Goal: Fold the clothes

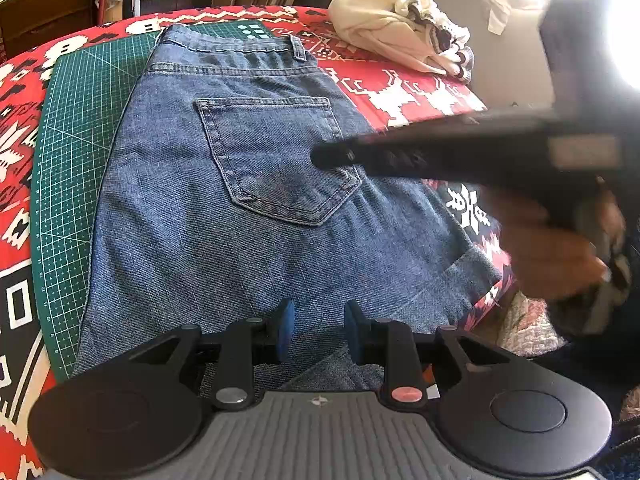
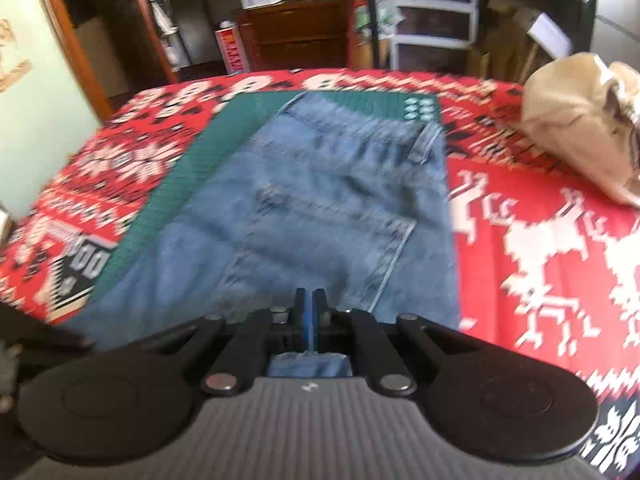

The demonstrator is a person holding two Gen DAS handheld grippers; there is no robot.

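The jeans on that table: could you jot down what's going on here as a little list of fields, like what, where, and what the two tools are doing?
garment: blue jeans, lying flat, back pocket facing up
surface: green cutting mat on a red patterned cloth
left gripper: open, pads apart above the near edge of the jeans
right gripper: shut, over the jeans; whether it pinches fabric cannot be told
other clothes: cream bundle at the far right of the table
image quality: right wrist view is motion-blurred
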